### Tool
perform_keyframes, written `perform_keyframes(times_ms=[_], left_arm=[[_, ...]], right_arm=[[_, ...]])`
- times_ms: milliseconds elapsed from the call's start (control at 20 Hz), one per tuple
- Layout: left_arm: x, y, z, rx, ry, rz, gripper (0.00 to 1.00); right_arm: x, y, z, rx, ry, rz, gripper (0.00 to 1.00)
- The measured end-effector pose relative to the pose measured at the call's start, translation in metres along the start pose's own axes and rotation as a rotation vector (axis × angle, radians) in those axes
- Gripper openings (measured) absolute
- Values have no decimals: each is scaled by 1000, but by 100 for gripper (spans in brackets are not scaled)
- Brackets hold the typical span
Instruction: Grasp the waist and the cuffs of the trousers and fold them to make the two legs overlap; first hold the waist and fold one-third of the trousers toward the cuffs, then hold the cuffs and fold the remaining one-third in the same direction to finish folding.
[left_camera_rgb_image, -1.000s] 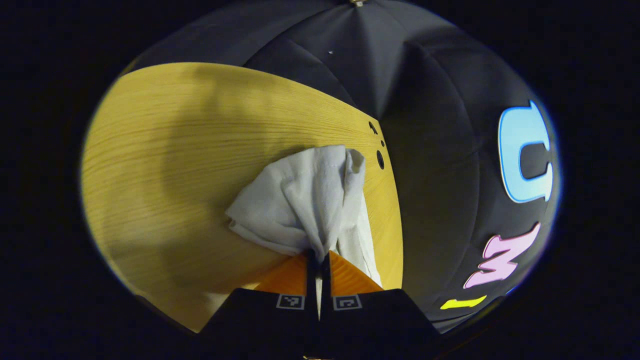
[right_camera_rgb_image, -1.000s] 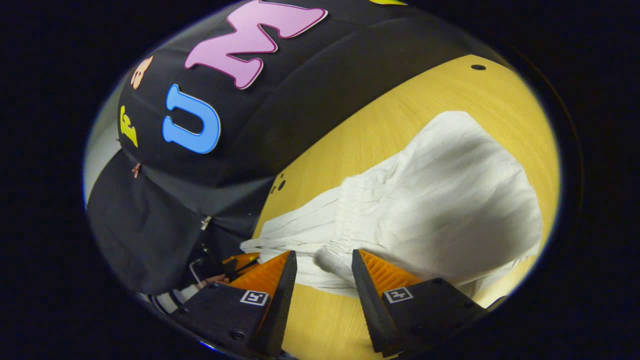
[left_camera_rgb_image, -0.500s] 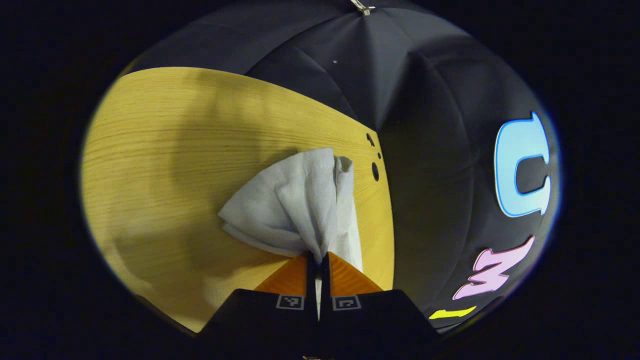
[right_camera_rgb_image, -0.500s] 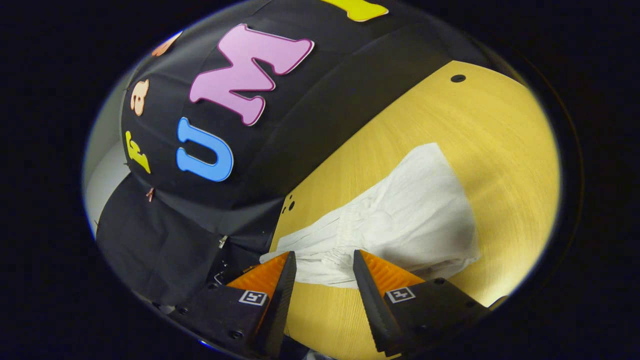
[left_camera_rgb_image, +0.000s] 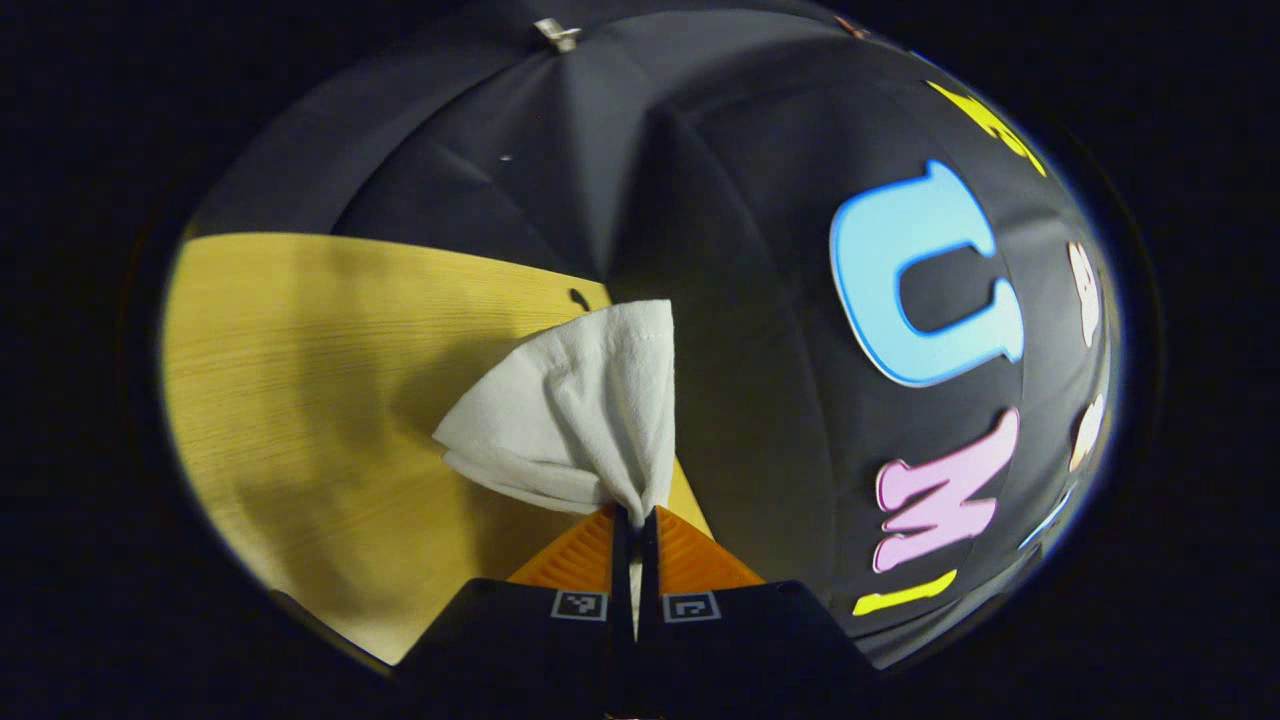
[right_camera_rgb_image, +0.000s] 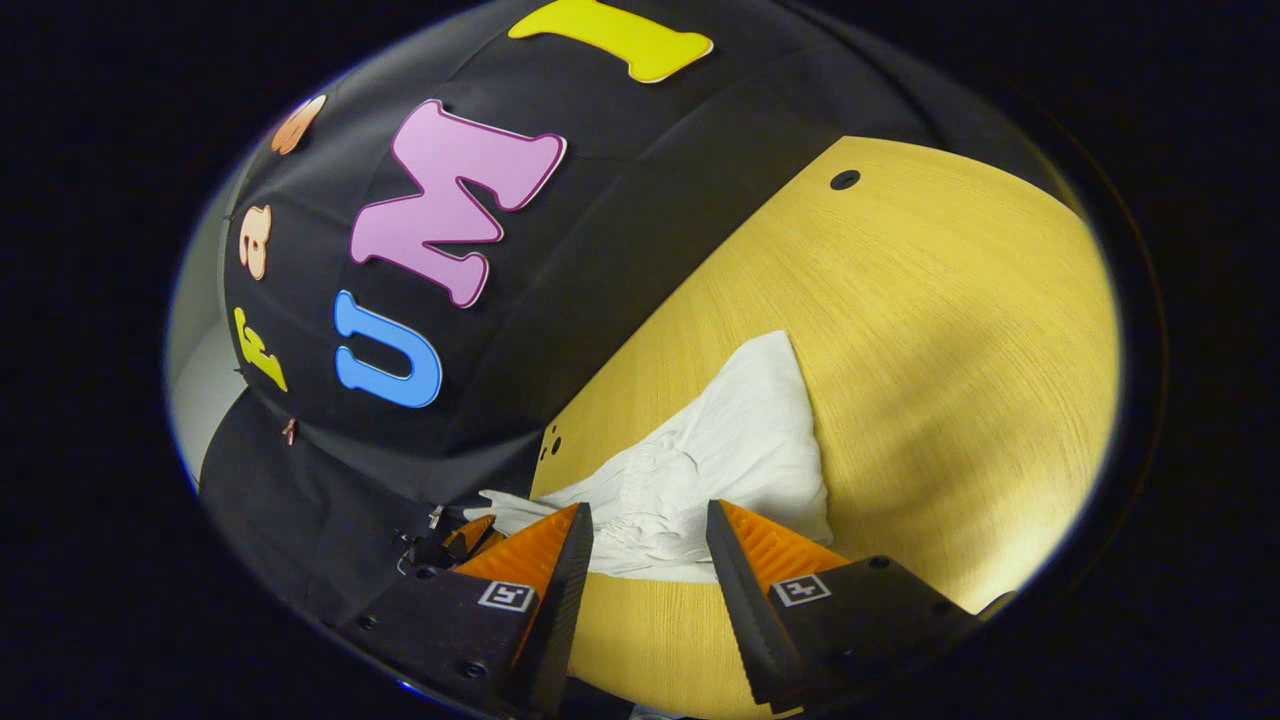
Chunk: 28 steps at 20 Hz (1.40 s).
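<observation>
The white trousers lie bunched on the wooden table, their gathered waistband facing my right gripper. That gripper is open and hovers just short of the cloth, with nothing pressed between its fingers. My left gripper is shut on a corner of the trousers, and the fabric fans up from its fingertips above the table. In the right gripper view, the left gripper shows at the table's edge, with the cloth stretched out to it.
The black booth wall stands close behind the table's far edge. A round hole marks the far corner of the tabletop, and two small holes sit at the near corner by the trousers.
The right gripper has drawn back and up from the trousers, still open, so they look smaller. The left gripper, still shut on the cloth, has swung towards the booth wall.
</observation>
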<state>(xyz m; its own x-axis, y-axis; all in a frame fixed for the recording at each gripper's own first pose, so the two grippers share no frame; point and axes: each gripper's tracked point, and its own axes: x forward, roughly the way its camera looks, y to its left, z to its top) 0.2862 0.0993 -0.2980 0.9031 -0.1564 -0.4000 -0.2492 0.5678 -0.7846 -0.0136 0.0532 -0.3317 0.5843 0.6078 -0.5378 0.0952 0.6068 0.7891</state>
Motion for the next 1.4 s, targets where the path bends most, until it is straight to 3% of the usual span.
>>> perform_keyframes(times_ms=[350,600,750,900,1100,1400], left_arm=[[14,-95,-61,248,89,-152,6],[22,-142,-141,488,206,-226,6],[22,-160,-195,559,280,-259,6],[21,-157,-250,650,359,-263,6],[23,-137,-310,846,443,-237,6],[31,-117,-323,1115,501,-204,6]], right_arm=[[-16,-20,19,29,-14,-23,71],[-27,-33,39,59,-43,-36,71],[-42,-42,51,53,-54,-50,71],[-58,-53,67,63,-78,-62,71],[-75,-68,74,56,-75,-86,71],[-92,-87,90,85,-97,-101,71]])
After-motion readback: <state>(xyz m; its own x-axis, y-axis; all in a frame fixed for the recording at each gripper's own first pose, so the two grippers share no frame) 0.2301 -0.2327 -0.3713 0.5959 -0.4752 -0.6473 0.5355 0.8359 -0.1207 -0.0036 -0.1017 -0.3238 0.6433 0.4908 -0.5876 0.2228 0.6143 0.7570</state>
